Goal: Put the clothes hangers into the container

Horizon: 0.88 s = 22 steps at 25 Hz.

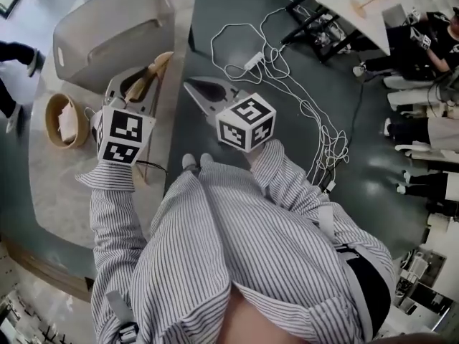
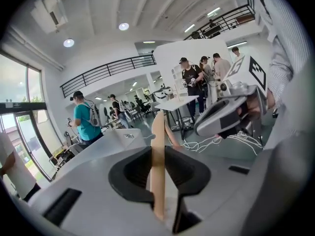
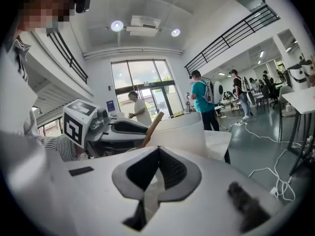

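**Containers.** A large container (image 1: 100, 41) is located at the far end of the surface (image 1: 64, 185), at 11 o'clock from the left claw (image 1: 138, 84) in the head view. It is pale grey-white, with smooth walls, rounded corners and an open top. Only plain inner wall is seen through the opening. A small round basket (image 1: 51, 131) of tan material is placed on the surface at 9 o'clock from the left claw. A pale, crumpled item (image 1: 67, 120) is contained in it; its kind cannot be told.

**Materials and shapes.** The surface is light grey and matt, with a rounded outline. The clothes hanger (image 1: 149, 77) is made of light tan wood. It is seen as a flat, gently curved arm. White cables (image 1: 287, 70) are spread in loops over the dark floor at 2 o'clock from the right claw (image 1: 193, 87).

**Claws.**
- Left claw: the jaws are pressed onto the clothes hanger, and the wooden arm is pinched upright between the dark pads. The hanger is held above the surface, outside the container, at the container's 4 o'clock. Its free end is pointed towards 1 o'clock. Contact between hanger and container cannot be determined.
- Right claw: the jaws are pressed together at the tips, and nothing is gripped. It is positioned at 3 o'clock from the left claw, over the floor beside the surface.
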Each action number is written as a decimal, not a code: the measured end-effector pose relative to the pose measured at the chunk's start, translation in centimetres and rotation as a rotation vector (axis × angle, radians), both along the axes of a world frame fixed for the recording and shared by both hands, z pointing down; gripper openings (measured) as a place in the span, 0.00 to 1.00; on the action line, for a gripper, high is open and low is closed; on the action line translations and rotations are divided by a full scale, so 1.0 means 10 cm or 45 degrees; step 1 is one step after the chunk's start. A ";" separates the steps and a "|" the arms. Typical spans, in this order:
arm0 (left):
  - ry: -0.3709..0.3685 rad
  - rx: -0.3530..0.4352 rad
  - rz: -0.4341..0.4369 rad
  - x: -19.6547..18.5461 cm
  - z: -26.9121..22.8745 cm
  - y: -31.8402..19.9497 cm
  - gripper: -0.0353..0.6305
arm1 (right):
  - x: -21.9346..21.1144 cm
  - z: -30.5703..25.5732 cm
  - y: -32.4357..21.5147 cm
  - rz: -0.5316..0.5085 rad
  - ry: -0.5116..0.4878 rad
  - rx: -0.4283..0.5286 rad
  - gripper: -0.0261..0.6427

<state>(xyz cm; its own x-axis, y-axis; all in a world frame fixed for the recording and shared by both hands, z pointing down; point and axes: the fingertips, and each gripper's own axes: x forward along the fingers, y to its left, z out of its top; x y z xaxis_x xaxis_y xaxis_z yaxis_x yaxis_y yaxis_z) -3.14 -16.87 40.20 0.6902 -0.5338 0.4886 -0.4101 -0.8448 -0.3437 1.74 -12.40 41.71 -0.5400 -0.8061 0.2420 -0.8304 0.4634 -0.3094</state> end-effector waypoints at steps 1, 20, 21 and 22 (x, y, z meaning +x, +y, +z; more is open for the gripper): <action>0.024 0.010 -0.017 -0.03 -0.07 -0.02 0.19 | -0.03 -0.05 -0.03 -0.010 0.005 0.014 0.06; 0.414 0.124 -0.239 -0.51 -0.78 -0.23 0.19 | -0.35 -0.58 -0.34 -0.118 0.080 0.212 0.06; 0.426 0.124 -0.240 -0.52 -0.79 -0.24 0.19 | -0.35 -0.60 -0.35 -0.120 0.076 0.217 0.06; 0.436 0.123 -0.241 -0.54 -0.82 -0.24 0.19 | -0.37 -0.64 -0.35 -0.120 0.070 0.222 0.06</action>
<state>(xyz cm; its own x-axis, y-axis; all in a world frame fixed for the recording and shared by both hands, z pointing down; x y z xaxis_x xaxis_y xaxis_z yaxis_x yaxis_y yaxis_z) -8.57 -19.25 32.01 0.6895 -0.6994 0.1883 -0.6600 -0.7138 -0.2343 -1.93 -15.87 35.28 -0.6052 -0.7847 0.1342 -0.7940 0.5828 -0.1729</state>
